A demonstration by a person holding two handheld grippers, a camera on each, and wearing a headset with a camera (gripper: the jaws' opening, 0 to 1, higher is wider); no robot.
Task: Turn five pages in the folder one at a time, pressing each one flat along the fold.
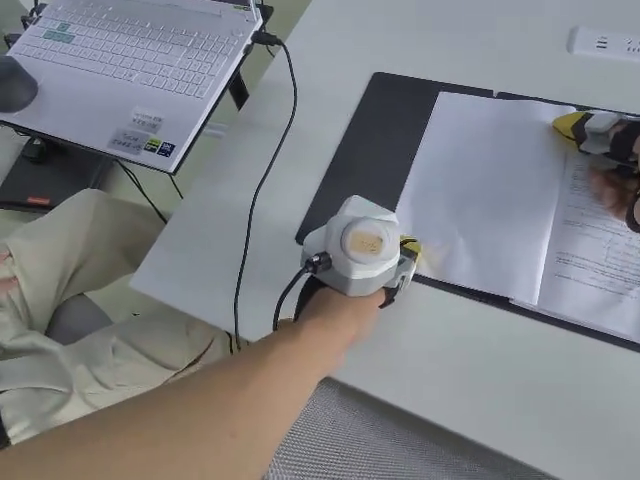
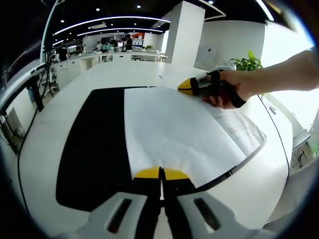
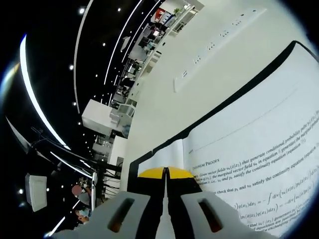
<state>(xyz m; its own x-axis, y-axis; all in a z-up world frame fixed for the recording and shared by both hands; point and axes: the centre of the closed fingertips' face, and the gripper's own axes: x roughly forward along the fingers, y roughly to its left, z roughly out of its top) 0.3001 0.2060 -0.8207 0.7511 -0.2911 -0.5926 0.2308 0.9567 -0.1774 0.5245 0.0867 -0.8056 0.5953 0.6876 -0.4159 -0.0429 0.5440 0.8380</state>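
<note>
White workbench (image 1: 330,40), head view: black folder (image 1: 360,150) lies open, well in from the near edge. The blank page (image 1: 490,190) is turned over onto its left half and the printed page (image 1: 600,250) is on the right. Left gripper (image 1: 408,255) sits at the blank page's near corner. Right gripper (image 1: 572,125) is at the far end of the fold (image 1: 548,230). Laptop (image 1: 130,60) on a stand is off to the far left, its cable (image 1: 262,190) hanging off the table edge. Power strip (image 1: 605,42) is behind the folder.

Left gripper view: own jaws are together, tips (image 2: 160,173) right at the near edge of the blank page (image 2: 179,129). Can't tell whether paper is caught between them or they're only bearing down on it. The right gripper (image 2: 185,84), in a hand (image 2: 229,89), is on the far edge.

Right gripper view: jaws closed with nothing in them, tips (image 3: 166,173) down at the fold (image 3: 183,149), printed page (image 3: 259,164) alongside.

Risks, my read:
- With the near corner pinned, a crooked stroke down the fold could ruck or crease the sheet.
- Narrow tips pushed hard may score or tear the paper.
- Nothing anchors the folder, so it could skate on the smooth top.
- The next pick could lift two sheets at once.
</note>
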